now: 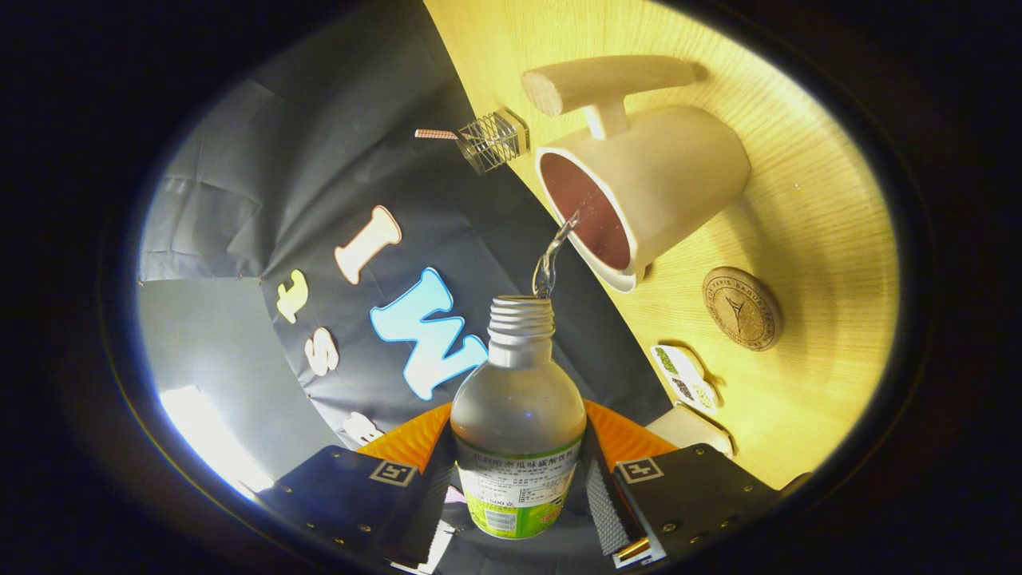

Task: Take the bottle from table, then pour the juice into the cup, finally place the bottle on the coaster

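The gripper (517,487) grasps the bottle (517,431) on both sides, tilted so a thin stream of juice (551,259) runs into the cup (639,188) on the tabletop (814,200). The coaster (742,308) lies beside the cup.

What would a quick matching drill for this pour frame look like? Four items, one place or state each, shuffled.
Items:
1. bottle
2. cup
3. coaster
4. wire strainer

Places or states:
A. lying bare on the wooden table, nothing on it
B. clamped between the fingers of the gripper, cap off, tilted
C. at the table's edge, beyond the cup
D. taking a thin stream of liquid over its rim

Pairs: 1-B, 2-D, 3-A, 4-C
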